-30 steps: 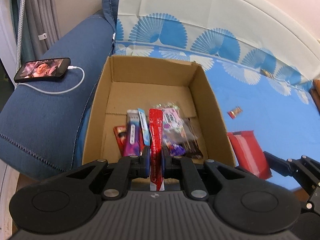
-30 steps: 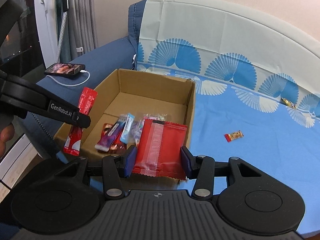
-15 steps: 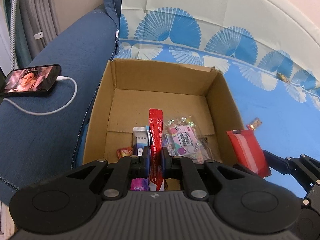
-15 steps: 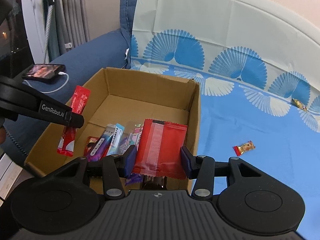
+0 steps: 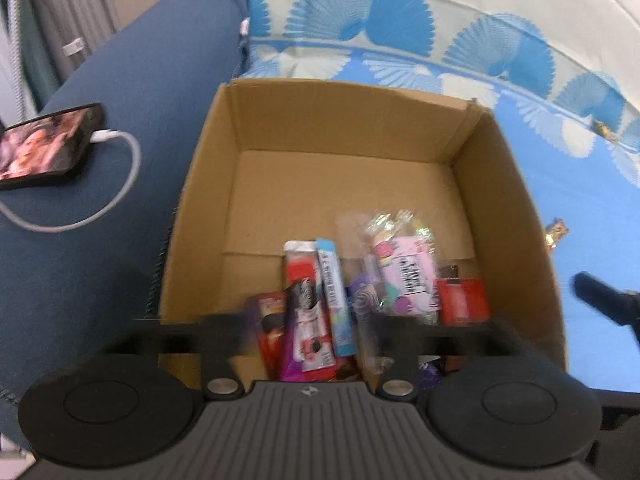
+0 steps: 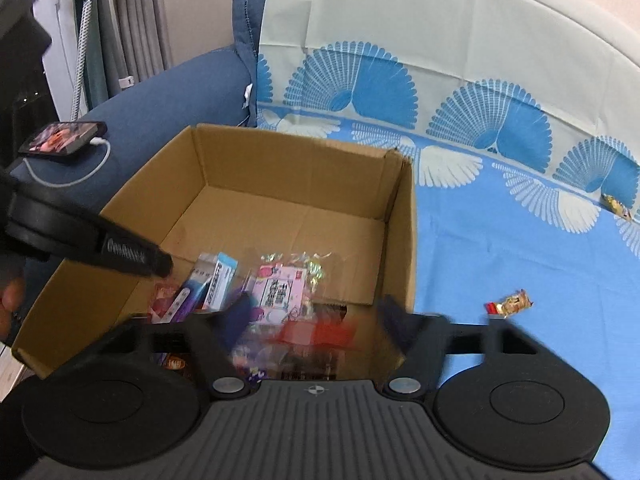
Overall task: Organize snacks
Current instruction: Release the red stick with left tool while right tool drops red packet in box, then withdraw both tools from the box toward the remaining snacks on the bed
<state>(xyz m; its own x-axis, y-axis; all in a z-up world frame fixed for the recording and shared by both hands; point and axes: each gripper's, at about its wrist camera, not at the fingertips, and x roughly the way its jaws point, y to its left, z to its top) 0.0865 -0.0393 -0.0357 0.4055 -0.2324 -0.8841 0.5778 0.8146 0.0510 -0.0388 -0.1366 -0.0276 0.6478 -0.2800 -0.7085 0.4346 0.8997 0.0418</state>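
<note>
An open cardboard box point(image 5: 352, 128) point(image 6: 296, 168) stands on the blue sofa and holds several snack packets. My left gripper point(image 5: 308, 332) is open and empty above the box's near end; the red stick packet point(image 5: 308, 332) lies below it among the snacks. My right gripper point(image 6: 316, 320) is open over the box's near right corner, and the flat red packet point(image 6: 320, 334), blurred, is loose between its fingers inside the box; it also shows in the left wrist view point(image 5: 462, 300). A pink packet point(image 6: 280, 292) lies in the middle.
A phone point(image 5: 40, 148) on a white charging cable rests on the sofa arm, left of the box. A small wrapped candy point(image 6: 510, 304) lies on the blue fan-patterned cover right of the box, and another point(image 6: 616, 206) lies farther back.
Both grippers have opened. The red stick packet dropped from the left gripper into the box, and the flat red packet has left the right gripper's hold and fallen into the box.
</note>
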